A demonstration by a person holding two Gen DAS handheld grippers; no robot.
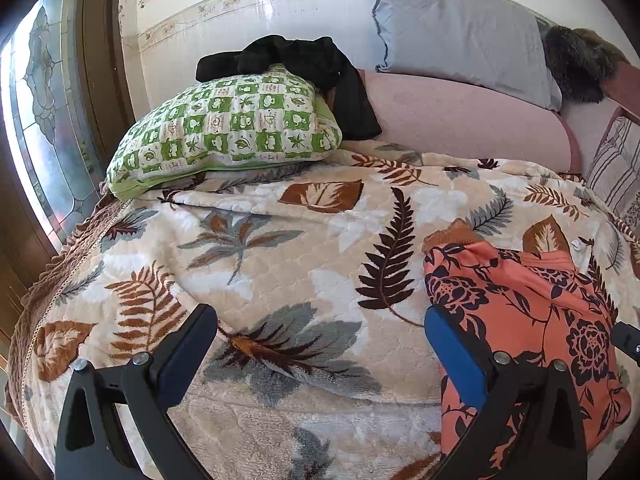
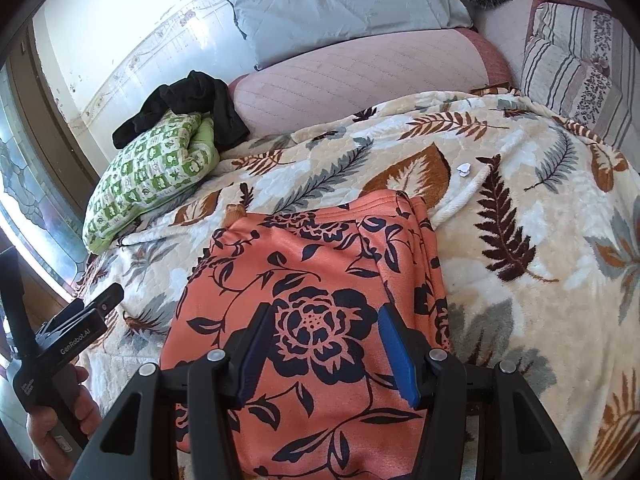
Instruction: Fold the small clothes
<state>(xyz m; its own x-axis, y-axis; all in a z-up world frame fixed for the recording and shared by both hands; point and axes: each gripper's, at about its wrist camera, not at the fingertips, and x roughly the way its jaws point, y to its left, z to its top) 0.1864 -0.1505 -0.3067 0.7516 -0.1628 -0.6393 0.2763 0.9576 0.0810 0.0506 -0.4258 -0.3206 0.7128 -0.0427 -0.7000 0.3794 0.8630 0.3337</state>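
An orange garment with a dark floral print (image 2: 320, 300) lies folded on the leaf-patterned blanket (image 2: 520, 240). It also shows at the right of the left wrist view (image 1: 528, 312). My right gripper (image 2: 320, 320) is open and hovers over the garment, holding nothing. My left gripper (image 1: 320, 320) is open wide and empty over the blanket, left of the garment; its right finger (image 1: 452, 344) is at the garment's left edge. The left gripper's body also shows in the right wrist view (image 2: 76, 328), held in a hand.
A green checked pillow (image 1: 228, 124) with a black garment (image 1: 316, 68) on it lies at the back left. A grey pillow (image 1: 460, 32), a pink bolster (image 1: 460, 124) and a striped cushion (image 2: 572, 68) line the back. A window (image 1: 48, 128) is at left. A small white scrap (image 2: 464, 169) lies on the blanket.
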